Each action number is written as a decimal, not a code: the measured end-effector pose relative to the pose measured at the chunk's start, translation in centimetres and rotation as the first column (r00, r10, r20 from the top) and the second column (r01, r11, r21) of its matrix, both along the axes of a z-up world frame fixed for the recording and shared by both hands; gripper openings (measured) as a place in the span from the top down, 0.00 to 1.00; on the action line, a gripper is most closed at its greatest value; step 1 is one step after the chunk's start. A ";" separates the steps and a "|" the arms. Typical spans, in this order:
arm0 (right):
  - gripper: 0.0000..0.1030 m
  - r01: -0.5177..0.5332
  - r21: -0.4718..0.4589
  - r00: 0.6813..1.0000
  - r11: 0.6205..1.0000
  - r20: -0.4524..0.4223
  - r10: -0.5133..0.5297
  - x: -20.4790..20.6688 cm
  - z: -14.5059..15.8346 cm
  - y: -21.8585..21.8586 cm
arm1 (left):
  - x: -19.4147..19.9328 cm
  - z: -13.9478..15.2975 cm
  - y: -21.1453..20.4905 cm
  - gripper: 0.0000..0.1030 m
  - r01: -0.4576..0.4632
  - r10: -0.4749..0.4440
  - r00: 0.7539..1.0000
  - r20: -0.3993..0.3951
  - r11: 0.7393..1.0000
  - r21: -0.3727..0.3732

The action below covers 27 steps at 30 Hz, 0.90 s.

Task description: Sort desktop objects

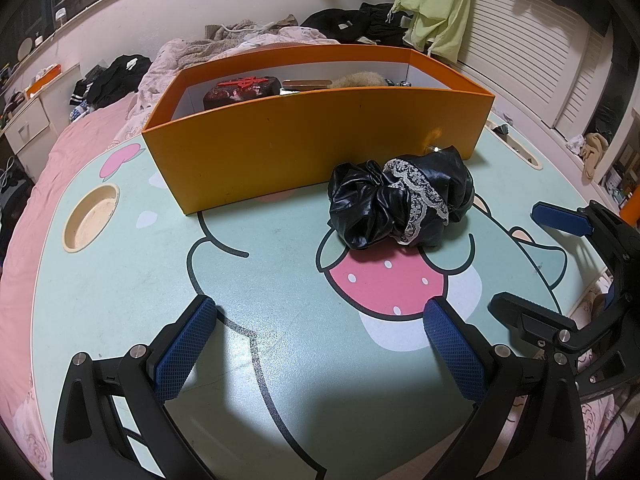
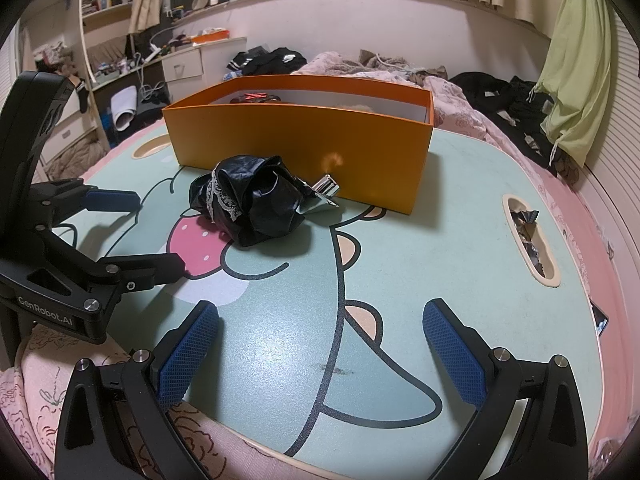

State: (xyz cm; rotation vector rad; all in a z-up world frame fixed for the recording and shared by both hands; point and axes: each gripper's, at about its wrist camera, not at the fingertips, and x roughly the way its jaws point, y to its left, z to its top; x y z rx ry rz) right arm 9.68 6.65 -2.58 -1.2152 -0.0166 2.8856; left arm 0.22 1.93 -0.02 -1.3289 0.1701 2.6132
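A crumpled black cloth with white lace trim point(image 1: 400, 200) point(image 2: 252, 204) lies on the cartoon-printed table point(image 1: 120, 300) point(image 2: 440, 240), just in front of the orange box point(image 1: 316, 144) point(image 2: 304, 136). A small shiny metal object point(image 2: 326, 190) rests between the cloth and the box wall. Inside the box I see a dark block with red lettering point(image 1: 242, 90) and a tan fluffy thing point(image 1: 358, 79). My left gripper point(image 1: 320, 352) point(image 2: 136, 228) stands open, short of the cloth. My right gripper point(image 2: 320, 356) point(image 1: 528, 256) is open too, further right, with nothing between its fingers.
A round cup recess point(image 1: 90, 216) sits at the table's left. A slot recess point(image 2: 528, 236) on the right side holds foil wrappers. The table stands on a pink bed point(image 1: 48, 184) strewn with clothes. Drawers and shelves point(image 2: 180, 64) line the far wall.
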 end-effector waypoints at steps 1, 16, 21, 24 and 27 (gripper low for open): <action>0.01 0.000 0.000 1.000 1.000 0.000 0.000 0.0 0.0 0.0 | 0.0 0.0 0.0 0.00 0.000 0.000 1.000 0.000 1.000 0.000; 0.01 0.000 0.000 1.000 1.000 0.000 0.000 0.0 0.0 0.0 | 0.2 -0.1 0.3 0.00 -0.001 0.001 1.000 -0.001 1.000 0.000; 0.01 0.000 0.000 1.000 1.000 0.000 0.000 0.0 0.0 0.0 | 0.3 -0.2 0.4 0.00 -0.001 0.001 1.000 -0.001 1.000 0.000; 0.01 0.000 0.000 1.000 1.000 0.000 0.000 0.0 0.0 0.0 | 0.3 -0.2 0.5 0.00 -0.003 0.003 1.000 -0.003 1.000 -0.001; 0.01 0.000 0.000 1.000 1.000 0.000 0.000 0.0 0.0 0.0 | 0.2 -0.3 0.9 0.00 0.014 -0.014 1.000 0.000 1.000 -0.003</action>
